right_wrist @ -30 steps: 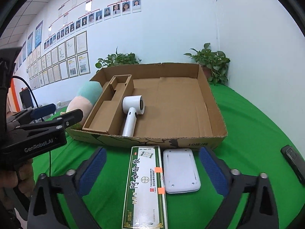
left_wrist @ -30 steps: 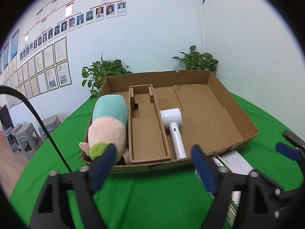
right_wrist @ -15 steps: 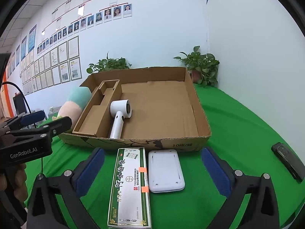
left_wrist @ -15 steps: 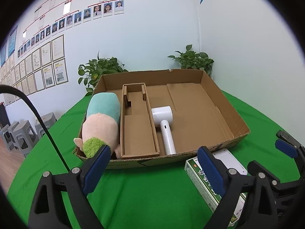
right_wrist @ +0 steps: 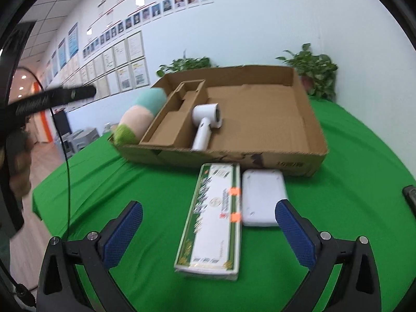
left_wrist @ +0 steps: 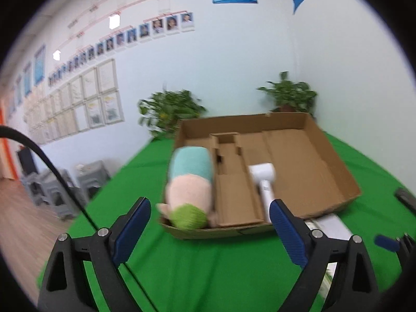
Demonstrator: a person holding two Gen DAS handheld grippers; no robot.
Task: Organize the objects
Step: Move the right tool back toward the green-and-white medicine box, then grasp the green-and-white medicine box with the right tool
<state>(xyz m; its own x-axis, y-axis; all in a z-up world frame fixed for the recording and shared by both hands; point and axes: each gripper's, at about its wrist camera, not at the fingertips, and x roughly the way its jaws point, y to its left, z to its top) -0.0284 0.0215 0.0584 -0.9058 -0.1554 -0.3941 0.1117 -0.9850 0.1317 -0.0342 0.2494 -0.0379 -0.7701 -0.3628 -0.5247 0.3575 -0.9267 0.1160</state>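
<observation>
A: Locate the next item.

B: The green-and-white carton point(right_wrist: 212, 218) lies flat on the green tablecloth point(right_wrist: 351, 221), on the near side of the cardboard tray point(right_wrist: 316, 119). Its long axis runs near-to-far, roughly in line with the right gripper point(right_wrist: 208, 232). It sits between that gripper's spread jaws, with no contact. A white flat case point(right_wrist: 262, 197) lies just beside it, on the right.

A: And the other hand?

B: The left gripper point(left_wrist: 209, 230) is likewise spread and empty, aimed at the tray's left end, where the plush toy point(left_wrist: 191, 182) rests. The right gripper is nearer the carton.

A: Limitations?

B: The left view is blurred. There the carton is mostly hidden behind the right finger. The carton's print is unreadable. A dark object point(right_wrist: 410, 197) at the right edge is cut off. The white hair dryer point(right_wrist: 206, 122) lies in the tray beside the insert point(right_wrist: 176, 119).
</observation>
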